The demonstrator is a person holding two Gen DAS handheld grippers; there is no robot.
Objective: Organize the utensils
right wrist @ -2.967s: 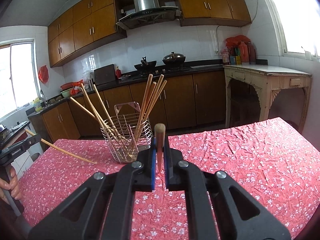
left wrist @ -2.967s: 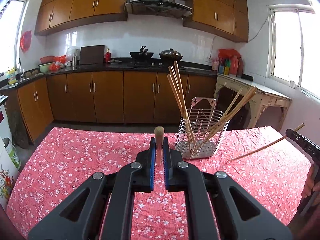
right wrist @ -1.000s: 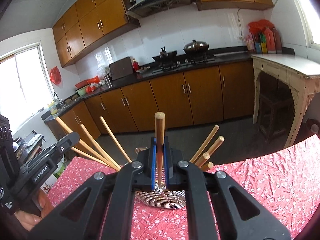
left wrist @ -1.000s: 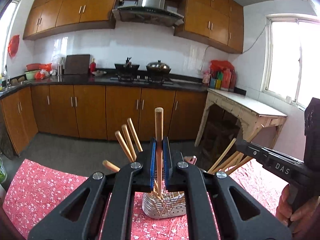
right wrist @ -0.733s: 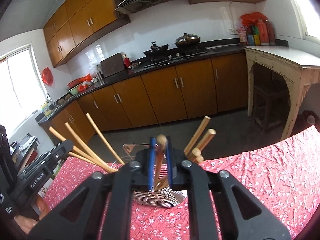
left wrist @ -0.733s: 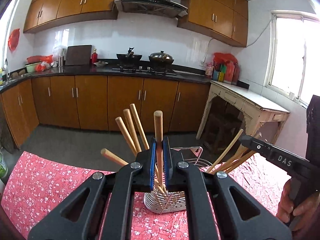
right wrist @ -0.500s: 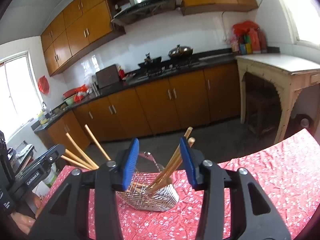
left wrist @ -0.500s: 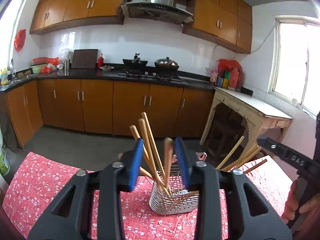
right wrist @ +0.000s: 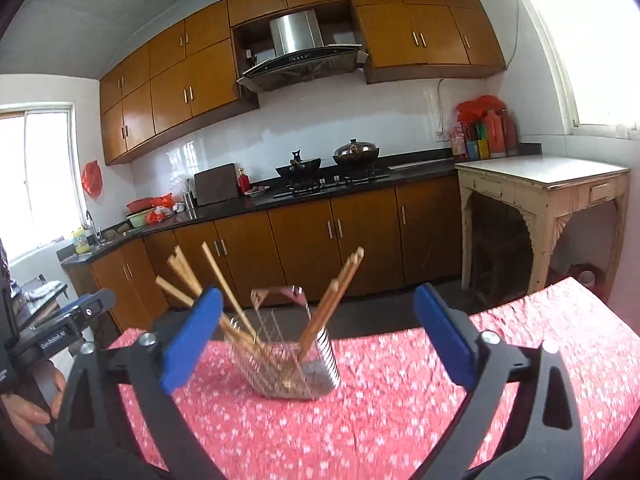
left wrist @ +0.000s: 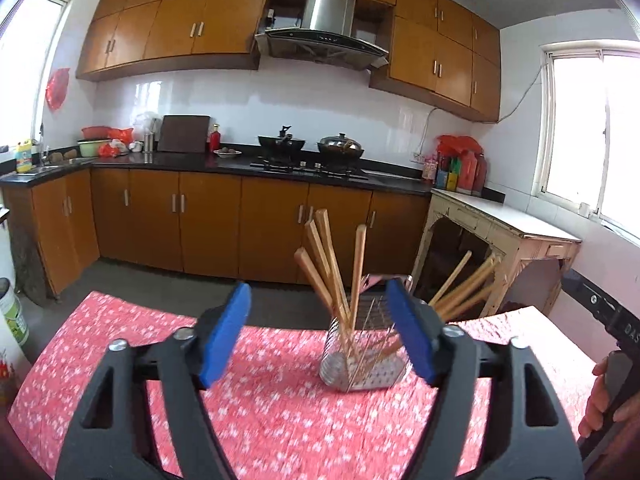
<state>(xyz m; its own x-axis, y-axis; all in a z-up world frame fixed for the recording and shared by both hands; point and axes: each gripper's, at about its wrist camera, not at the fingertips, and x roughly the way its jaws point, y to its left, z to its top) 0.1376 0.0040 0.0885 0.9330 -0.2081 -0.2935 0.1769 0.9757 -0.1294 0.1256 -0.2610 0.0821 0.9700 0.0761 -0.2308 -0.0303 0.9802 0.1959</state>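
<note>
- The desk cloth (left wrist: 280,412) is showing red with small white flowers.
- The wire utensil basket (right wrist: 296,368) is gleaming silver.
- The chopsticks (left wrist: 356,276) are showing light brown wood.
- The fingers (left wrist: 224,340) are wearing blue pads on black arms.

Wire basket (left wrist: 362,372) on floral-clothed table (left wrist: 280,420)

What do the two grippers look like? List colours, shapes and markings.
Left gripper: black plastic frame with triangular cut-outs, silver screws, flat blue pads on the jaws. Right gripper: same build. In the left view its side reads "DAS"; the left's, in the right view, "GenRobot.AI".
</note>
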